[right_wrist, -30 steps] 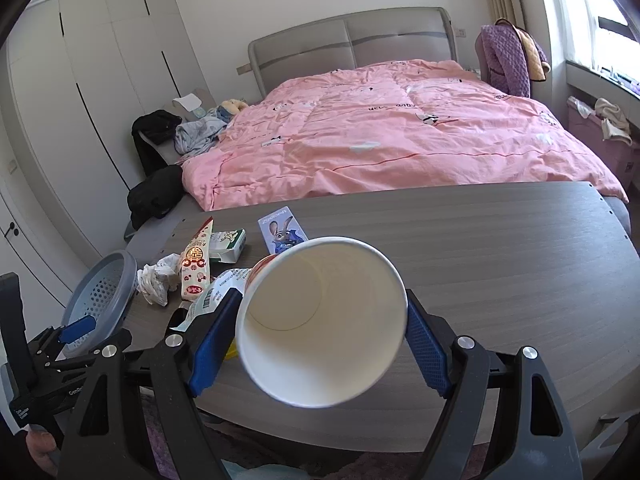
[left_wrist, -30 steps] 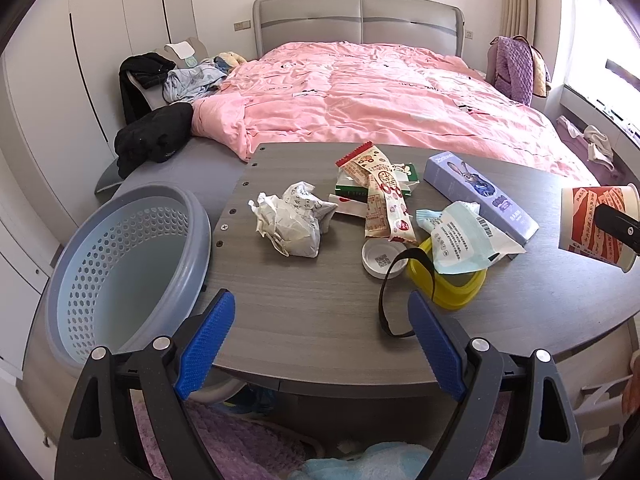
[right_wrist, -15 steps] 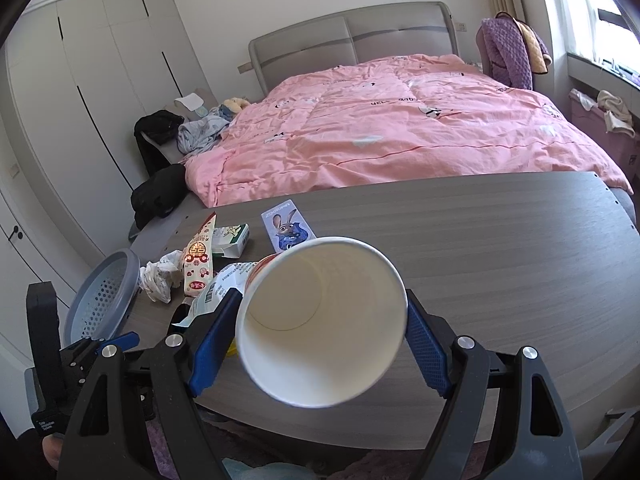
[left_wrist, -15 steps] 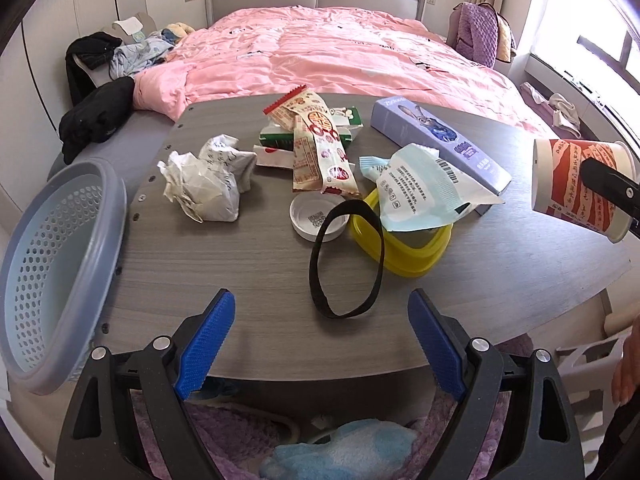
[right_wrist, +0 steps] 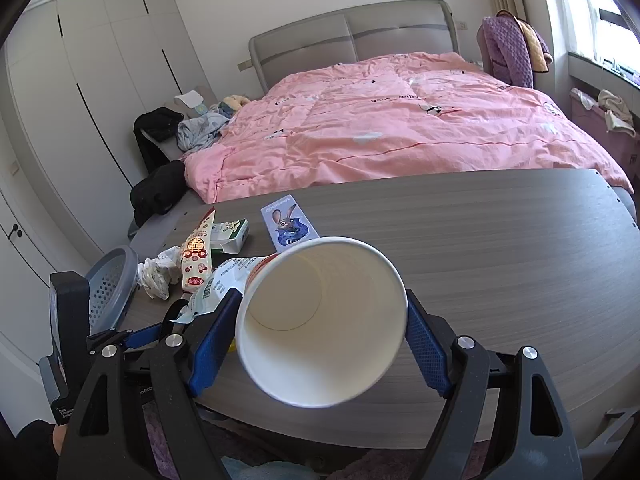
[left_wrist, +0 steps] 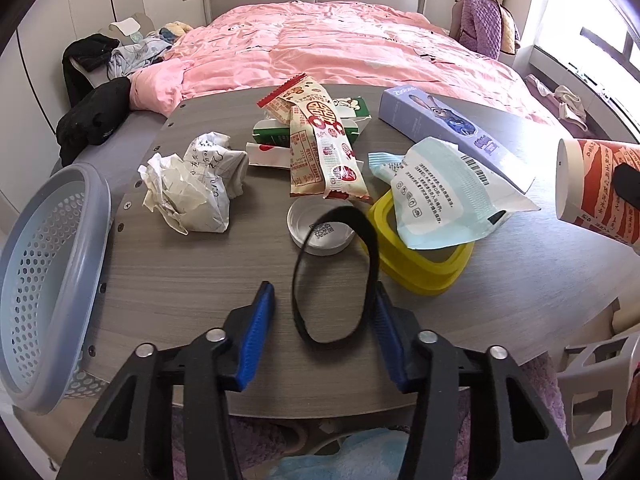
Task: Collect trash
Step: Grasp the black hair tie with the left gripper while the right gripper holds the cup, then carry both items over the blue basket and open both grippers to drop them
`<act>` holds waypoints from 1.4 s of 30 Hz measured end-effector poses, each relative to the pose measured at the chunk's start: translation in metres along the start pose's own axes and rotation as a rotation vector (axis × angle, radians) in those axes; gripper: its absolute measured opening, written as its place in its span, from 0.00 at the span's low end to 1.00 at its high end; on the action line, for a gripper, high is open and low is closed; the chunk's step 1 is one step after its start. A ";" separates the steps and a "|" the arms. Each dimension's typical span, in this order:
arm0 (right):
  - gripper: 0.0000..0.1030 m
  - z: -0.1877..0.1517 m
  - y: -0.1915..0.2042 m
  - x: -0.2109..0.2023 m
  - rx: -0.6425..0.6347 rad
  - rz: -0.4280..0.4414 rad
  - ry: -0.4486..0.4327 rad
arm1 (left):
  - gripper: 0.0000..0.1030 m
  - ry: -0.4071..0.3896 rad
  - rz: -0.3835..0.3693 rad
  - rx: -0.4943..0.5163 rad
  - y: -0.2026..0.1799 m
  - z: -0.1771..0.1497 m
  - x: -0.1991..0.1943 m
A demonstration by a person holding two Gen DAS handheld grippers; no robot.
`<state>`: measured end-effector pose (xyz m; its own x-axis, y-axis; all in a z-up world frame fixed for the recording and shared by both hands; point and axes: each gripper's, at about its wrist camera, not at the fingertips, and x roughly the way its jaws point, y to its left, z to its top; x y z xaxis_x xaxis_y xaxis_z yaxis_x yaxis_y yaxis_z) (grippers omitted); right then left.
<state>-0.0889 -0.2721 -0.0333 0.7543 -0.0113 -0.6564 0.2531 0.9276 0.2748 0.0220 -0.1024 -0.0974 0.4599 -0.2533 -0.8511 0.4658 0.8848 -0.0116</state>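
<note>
On the grey wooden table [left_wrist: 192, 292] lies a black elastic band [left_wrist: 295, 304], one end resting on a white lid [left_wrist: 320, 236]. My left gripper [left_wrist: 324, 308] straddles the band's near loop; its jaws are closing, the right pad at the band's edge, the left pad still apart. Behind are crumpled paper [left_wrist: 196, 188], a red-and-cream snack wrapper [left_wrist: 324, 148], a pale blue pouch [left_wrist: 440, 200] on a yellow frame [left_wrist: 420, 276], and a purple box [left_wrist: 452, 128]. My right gripper [right_wrist: 324, 332] is shut on a white paper cup [right_wrist: 320, 320], held tilted above the table's near edge.
A grey perforated basket [left_wrist: 44, 264] stands off the table's left edge. A green carton [left_wrist: 272, 134] lies under the wrapper. A pink bed [left_wrist: 340, 48] runs behind the table, with dark clothes [left_wrist: 92, 116] at its left. The table's right half [right_wrist: 500, 248] is bare.
My left gripper has dropped and come forward over the black band, and its jaws have narrowed around it. The right gripper and cup have kept still.
</note>
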 end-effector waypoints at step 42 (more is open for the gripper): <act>0.75 0.028 0.206 0.066 -0.329 0.232 0.045 | 0.18 -0.227 0.297 -0.254 0.176 -0.011 -0.111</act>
<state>0.0303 -0.0920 0.0002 0.7392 0.2224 -0.6357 -0.1342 0.9736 0.1846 0.0444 0.0860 -0.0105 0.7130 -0.0282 -0.7006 0.1013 0.9928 0.0632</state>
